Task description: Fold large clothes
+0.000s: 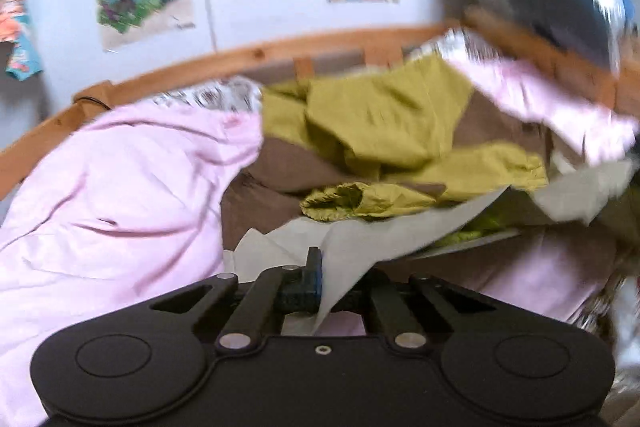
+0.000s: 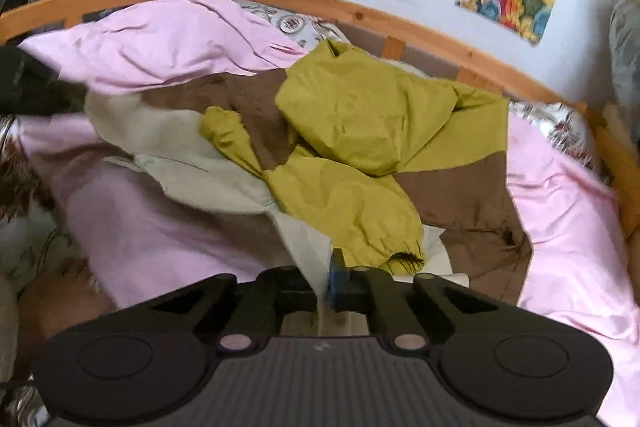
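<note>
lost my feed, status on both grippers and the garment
Left gripper shut on pale lining. Right gripper shut on same lining. Olive and brown jacket crumpled on pink bedding. Nothing blocking.

Olive jacket (image 2: 360,131) heaped before wooden rail (image 2: 420,23)

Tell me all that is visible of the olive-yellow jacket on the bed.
The olive-yellow jacket looks like thin, crinkled fabric, with brown panels and elastic gathered sleeve cuffs. It lies crumpled and unfolded in the middle of the bed, between pink bedding, on a pale cloth which both grippers pinch.
</note>
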Tool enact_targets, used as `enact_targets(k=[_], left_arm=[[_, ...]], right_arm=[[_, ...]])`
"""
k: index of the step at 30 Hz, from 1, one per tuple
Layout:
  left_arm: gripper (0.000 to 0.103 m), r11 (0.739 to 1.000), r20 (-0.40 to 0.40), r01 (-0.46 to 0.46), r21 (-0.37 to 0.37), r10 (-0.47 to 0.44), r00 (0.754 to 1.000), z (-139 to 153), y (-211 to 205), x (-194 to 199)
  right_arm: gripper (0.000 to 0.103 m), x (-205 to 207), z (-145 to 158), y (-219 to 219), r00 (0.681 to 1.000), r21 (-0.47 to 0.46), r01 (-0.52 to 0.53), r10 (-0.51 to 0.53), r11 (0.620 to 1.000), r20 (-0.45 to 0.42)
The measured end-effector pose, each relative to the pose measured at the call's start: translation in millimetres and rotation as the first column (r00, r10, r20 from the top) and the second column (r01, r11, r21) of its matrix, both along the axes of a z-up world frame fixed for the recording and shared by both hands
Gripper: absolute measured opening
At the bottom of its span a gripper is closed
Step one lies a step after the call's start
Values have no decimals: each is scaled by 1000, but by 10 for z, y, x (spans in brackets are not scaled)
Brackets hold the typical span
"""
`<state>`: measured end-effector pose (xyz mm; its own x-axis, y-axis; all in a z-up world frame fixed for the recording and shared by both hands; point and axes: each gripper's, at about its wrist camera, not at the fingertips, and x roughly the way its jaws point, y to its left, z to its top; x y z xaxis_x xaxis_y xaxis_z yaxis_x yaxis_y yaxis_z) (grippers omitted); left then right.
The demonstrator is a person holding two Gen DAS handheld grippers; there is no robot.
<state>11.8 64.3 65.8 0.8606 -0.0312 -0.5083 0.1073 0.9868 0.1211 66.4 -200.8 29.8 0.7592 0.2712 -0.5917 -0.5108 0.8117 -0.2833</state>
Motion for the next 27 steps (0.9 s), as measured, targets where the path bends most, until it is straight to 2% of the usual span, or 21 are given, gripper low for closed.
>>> enact_targets(k=[4,9,12,14,16,20,23,27], left_arm=[[0,998,75,7,-68,-2,997,280,60,-390],[0,985,106,38,-168,-21,994,700,147,-839],[0,981,140,60,-186,-34,990,973,171,-938],[0,980,156,72,-184,-43,987,1131,181,-842],[0,982,156,78,-172,-51,986,1261,164,-632],[0,989,121,75,-125,-60,991,1406,191,217],[1,995,74,41,-96,-34,997,1389,195,933],[1,998,11,-17,-68,18,1000,1149,205,1812]], right_arm=[[2,-474,255,78,993,-33,14,-10,999,114],[2,-1066,790,107,975,-26,22,-16,999,221],[2,-1296,1089,190,957,-86,17,8,996,289],[2,-1307,1244,266,940,-147,19,33,989,340],[2,-1160,1339,344,925,-205,14,65,979,374],[2,-382,1425,425,914,-279,8,106,960,392],[2,383,1402,495,927,-294,12,100,956,361],[3,1358,1240,554,953,-286,23,66,958,297]])
